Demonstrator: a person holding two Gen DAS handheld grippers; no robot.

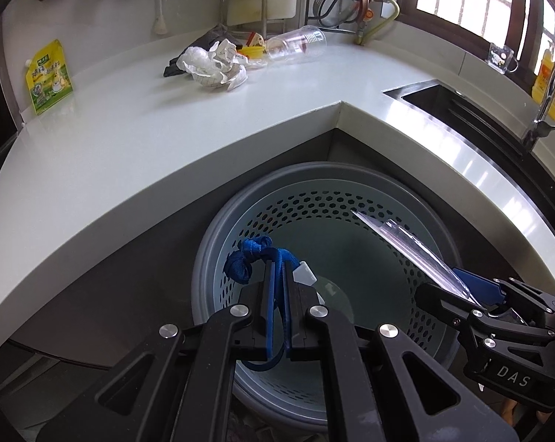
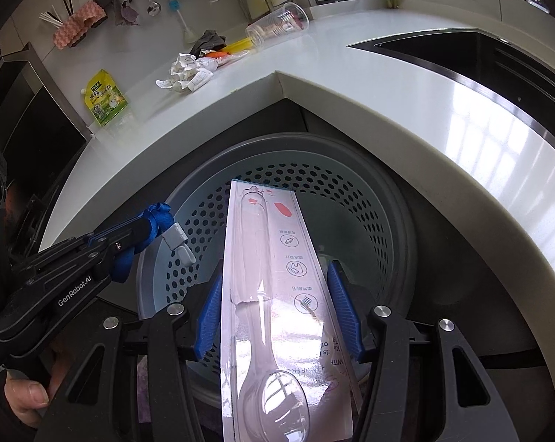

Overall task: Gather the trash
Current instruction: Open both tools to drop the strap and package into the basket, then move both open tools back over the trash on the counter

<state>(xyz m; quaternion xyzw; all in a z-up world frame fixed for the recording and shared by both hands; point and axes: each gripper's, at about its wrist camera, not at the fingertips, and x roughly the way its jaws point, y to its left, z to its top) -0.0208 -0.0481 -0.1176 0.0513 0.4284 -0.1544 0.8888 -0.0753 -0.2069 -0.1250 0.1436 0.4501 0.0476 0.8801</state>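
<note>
Bin (image 1: 218,221) below; left gripper (image 1: 277,276) pinching blue strap (image 1: 248,258); right gripper (image 2: 277,309) spread around blister pack (image 2: 273,294).

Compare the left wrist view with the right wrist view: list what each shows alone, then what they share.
Left wrist only: the yellow bottle by the sink, and the window.

Right wrist only: the printed face of the blister pack between the right tongs, and white sticks near the pink cloth.

Both: the perforated bin, the blue strap in the left tongs, the clear cup, crumpled paper, the green pouch.
</note>
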